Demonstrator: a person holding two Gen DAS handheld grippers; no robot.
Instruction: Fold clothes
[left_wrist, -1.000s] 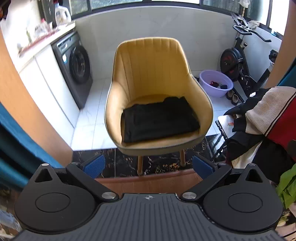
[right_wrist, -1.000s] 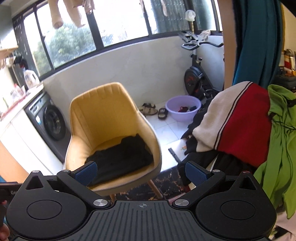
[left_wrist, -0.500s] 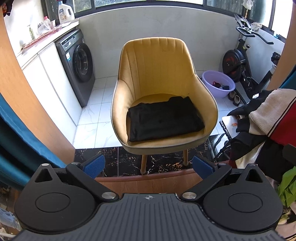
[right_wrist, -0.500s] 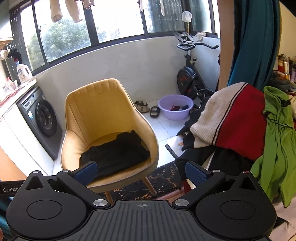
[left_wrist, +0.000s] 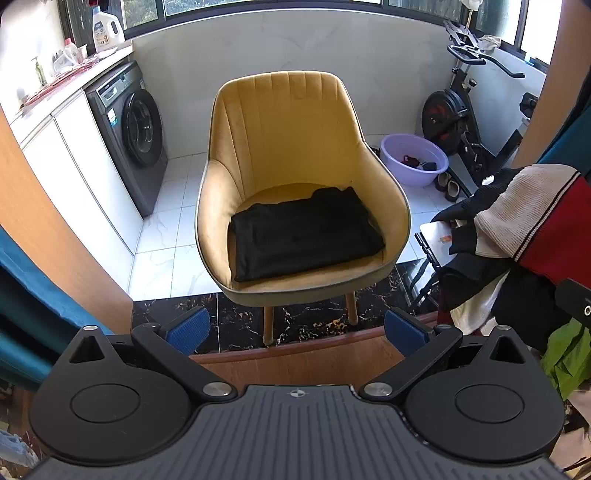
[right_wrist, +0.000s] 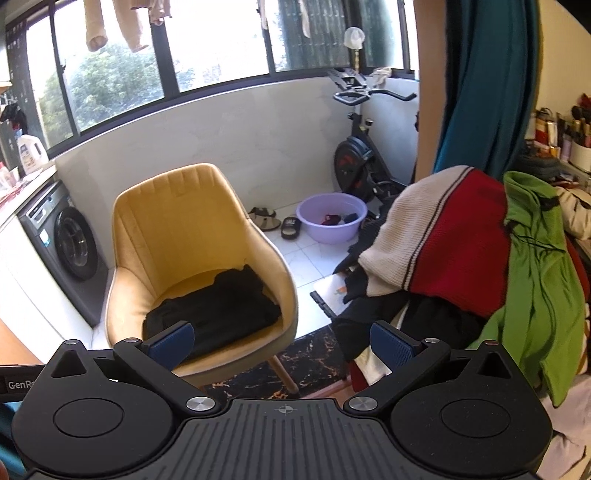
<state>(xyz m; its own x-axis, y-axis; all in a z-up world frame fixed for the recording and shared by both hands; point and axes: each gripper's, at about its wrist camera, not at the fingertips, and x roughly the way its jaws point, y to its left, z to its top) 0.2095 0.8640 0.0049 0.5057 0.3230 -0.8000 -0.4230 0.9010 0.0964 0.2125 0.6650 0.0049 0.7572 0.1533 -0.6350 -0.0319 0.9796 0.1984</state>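
Observation:
A folded black garment (left_wrist: 303, 232) (right_wrist: 218, 310) lies flat on the seat of a yellow armchair (left_wrist: 291, 122) (right_wrist: 173, 218). To its right a pile of clothes holds a cream and red knit sweater (left_wrist: 532, 218) (right_wrist: 436, 236), a green garment (right_wrist: 535, 295) (left_wrist: 569, 350) and dark clothes (right_wrist: 399, 321). My left gripper (left_wrist: 297, 330) is open, well back from the chair, with nothing between its blue pads. My right gripper (right_wrist: 282, 343) is open too, empty, between the chair and the pile.
A grey washing machine (left_wrist: 133, 129) and white cabinets (left_wrist: 70, 155) stand at the left. A purple basin (left_wrist: 413, 158) (right_wrist: 332, 218), sandals (right_wrist: 273, 221) and an exercise bike (left_wrist: 465, 122) (right_wrist: 362, 155) are at the back right. Teal curtains (right_wrist: 487, 85) hang at the doorway.
Both cameras have pulled back and tilted up a little, so the chair sits slightly farther away. The black garment has not moved and both grippers stay open.

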